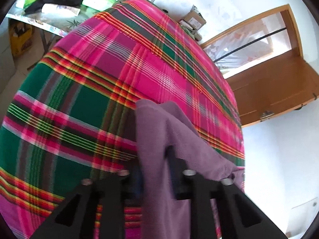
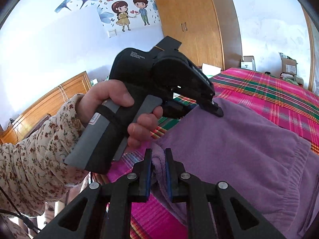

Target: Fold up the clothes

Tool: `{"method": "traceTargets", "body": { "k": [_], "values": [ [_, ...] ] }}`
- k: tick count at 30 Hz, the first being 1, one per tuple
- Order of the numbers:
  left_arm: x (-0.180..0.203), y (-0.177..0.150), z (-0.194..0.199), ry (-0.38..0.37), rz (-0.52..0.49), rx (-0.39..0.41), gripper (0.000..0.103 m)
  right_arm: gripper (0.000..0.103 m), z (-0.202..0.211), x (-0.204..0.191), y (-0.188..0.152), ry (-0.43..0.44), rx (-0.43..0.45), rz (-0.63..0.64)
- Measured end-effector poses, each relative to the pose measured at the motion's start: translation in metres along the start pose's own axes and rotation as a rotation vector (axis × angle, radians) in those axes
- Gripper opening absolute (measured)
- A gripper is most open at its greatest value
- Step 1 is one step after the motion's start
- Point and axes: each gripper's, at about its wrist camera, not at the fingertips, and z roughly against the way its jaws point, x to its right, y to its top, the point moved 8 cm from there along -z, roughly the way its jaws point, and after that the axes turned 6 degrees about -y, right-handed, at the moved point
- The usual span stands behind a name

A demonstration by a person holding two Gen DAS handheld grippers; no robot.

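A purple fleece garment [image 2: 229,149] lies on a bed with a pink and green plaid cover [image 2: 269,91]. My right gripper [image 2: 158,167] is shut on a bunched edge of it at the near side. The left gripper [image 2: 216,110], held by a hand [image 2: 111,97] in a floral sleeve, clamps the garment's far edge. In the left wrist view the purple garment [image 1: 159,131] rises between the left gripper's [image 1: 154,163] fingers and drapes over them, hiding the tips, with the plaid cover [image 1: 99,79] behind.
A table [image 1: 59,27] with bags and dark cloth stands beyond the bed's far left. Cardboard boxes [image 1: 194,19] sit against the white wall. A wooden door [image 1: 269,79] is to the right, and a wooden wardrobe [image 2: 195,20] stands behind the bed.
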Motion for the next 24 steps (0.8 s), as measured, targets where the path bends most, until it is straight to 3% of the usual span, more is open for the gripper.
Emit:
{"method": "traceTargets", "body": {
  "k": [12, 24],
  "values": [
    [0.006, 0.001, 0.011, -0.01, -0.044, 0.058, 0.013, 0.012, -0.003, -0.002, 0.0, 0.034, -0.004, -0.018],
    [0.046, 0.003, 0.022, 0.021, -0.097, 0.08, 0.012, 0.012, 0.049, 0.003, 0.016, 0.013, 0.127, -0.035]
  ]
}}
